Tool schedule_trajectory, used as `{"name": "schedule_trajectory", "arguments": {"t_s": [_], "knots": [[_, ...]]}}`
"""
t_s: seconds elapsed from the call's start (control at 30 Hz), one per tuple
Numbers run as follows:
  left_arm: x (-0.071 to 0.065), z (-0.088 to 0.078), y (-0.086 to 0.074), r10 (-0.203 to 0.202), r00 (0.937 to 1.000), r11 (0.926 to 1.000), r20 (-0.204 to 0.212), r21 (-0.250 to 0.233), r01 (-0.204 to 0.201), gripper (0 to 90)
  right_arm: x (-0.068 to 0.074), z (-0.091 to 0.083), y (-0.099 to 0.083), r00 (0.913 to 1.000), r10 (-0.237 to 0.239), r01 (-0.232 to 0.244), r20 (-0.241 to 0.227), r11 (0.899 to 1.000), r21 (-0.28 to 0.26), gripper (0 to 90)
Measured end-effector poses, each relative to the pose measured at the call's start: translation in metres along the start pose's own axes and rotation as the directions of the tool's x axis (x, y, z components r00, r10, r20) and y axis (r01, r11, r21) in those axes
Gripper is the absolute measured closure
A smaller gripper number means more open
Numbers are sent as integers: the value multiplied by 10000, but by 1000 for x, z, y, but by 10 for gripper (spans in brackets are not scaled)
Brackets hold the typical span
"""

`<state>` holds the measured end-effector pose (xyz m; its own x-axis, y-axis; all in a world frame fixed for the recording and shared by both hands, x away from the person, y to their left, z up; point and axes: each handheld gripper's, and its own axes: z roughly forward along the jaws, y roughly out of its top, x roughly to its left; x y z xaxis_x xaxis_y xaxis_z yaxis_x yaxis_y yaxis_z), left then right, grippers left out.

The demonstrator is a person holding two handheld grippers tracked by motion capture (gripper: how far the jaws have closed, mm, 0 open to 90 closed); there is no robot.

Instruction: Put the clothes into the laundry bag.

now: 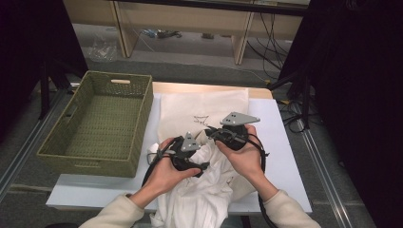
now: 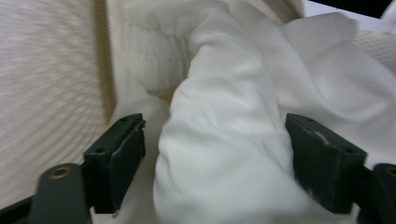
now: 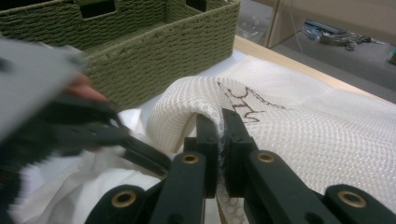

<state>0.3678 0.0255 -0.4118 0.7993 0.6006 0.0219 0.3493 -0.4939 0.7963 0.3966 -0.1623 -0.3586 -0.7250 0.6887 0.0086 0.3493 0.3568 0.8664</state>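
White garment (image 2: pixel 224 140) lies bunched between the spread jaws of the left tongs (image 2: pixel 215 158), which stand wide with neither pad pressing it. Just right of them, the right tongs (image 3: pixel 220 135) are clamped tight on the mesh bag's (image 3: pixel 303 130) lifted edge, above the table (image 1: pixel 280 142).

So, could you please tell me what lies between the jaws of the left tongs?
A thick fold of white cloth lies between them, as the left gripper view shows; the pads stand apart from it.
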Motion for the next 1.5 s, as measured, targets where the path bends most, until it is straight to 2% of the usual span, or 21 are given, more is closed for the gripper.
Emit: {"name": "schedule_trajectory", "arguments": {"t_s": [0.13,0.17,0.2,0.23,0.27,0.33,0.4,0.43,0.47,0.57,0.67,0.7,0.77,0.87,0.97,1.07,1.2,1.23,1.4,1.47,1.5], "knots": [[-1,-30,-5,197,9997,9998,-121,-57,-198,153,-1,0,1,9999,-160,161,65,9998,-84,881],[-1,-34,-9,195,9996,9998,-179,11,-195,152,0,1,1,10000,-7,7,-57,10000,-1,880],[1,-37,-12,399,9988,9990,-282,233,-392,149,1,1,1,9999,30,-30,-117,10000,25,880],[1,-37,-17,299,9993,9984,-211,484,-288,149,1,1,1,10000,-51,51,-24,10000,-29,880],[3,-35,-21,414,9990,9969,-141,668,-404,148,2,1,1,9998,-188,189,111,9998,-25,880],[4,-27,-30,182,9998,9939,-128,1090,-167,149,4,1,1,9999,-40,40,98,10000,1,880],[4,-14,-37,61,10000,9901,-54,1400,-52,157,2,2,1,9996,-281,281,55,9996,-13,880],[4,-8,-38,228,9997,9869,-46,1599,-218,194,3,2,1,10000,-97,97,-26,9999,66,880],[3,-2,-41,110,9997,9844,-206,1760,-72,194,3,2,1,10000,-97,97,-26,9999,66,880],[4,12,-43,396,9992,9718,-106,2329,-361,343,2,3,0,10000,-50,50,-67,10000,52,880],[5,18,-41,262,9996,9664,77,2555,-273,500,1,3,0,9999,-124,124,-42,9999,7,880],[4,19,-40,341,9994,9676,-80,2504,-310,552,1,3,0,9997,-227,227,56,9997,1,880],[3,18,-39,219,9997,9679,45,2504,-223,649,2,3,0,9999,-112,112,-44,9999,11,880],[0,14,-36,-286,9996,9754,87,2189,260,786,2,3,0,9998,-173,173,-60,9998,49,880],[-3,5,-26,-676,9973,9876,272,1435,630,810,4,3,0,9999,-136,137,-56,9999,59,880],[-8,-7,-9,-418,9987,9973,291,614,400,816,6,4,0,9996,-276,276,-84,9996,6,880],[-9,-10,7,-415,9990,9987,166,-292,419,817,6,1,3,9987,-503,504,70,9985,-197,880],[-8,-8,9,-445,9989,9982,128,-403,450,816,6,-1,3,9994,-315,318,110,9992,-243,880],[1,10,6,-435,9989,9990,-158,-140,433,811,7,-1,1,9999,-159,160,50,9998,-130,880],[7,19,1,-560,9980,9984,-283,88,563,805,10,2,0,9997,-171,171,-183,9999,3,880],[10,23,-1,-656,9973,9976,-322,178,662,796,10,4,0,9991,-379,378,-199,9993,-33,881]]}}
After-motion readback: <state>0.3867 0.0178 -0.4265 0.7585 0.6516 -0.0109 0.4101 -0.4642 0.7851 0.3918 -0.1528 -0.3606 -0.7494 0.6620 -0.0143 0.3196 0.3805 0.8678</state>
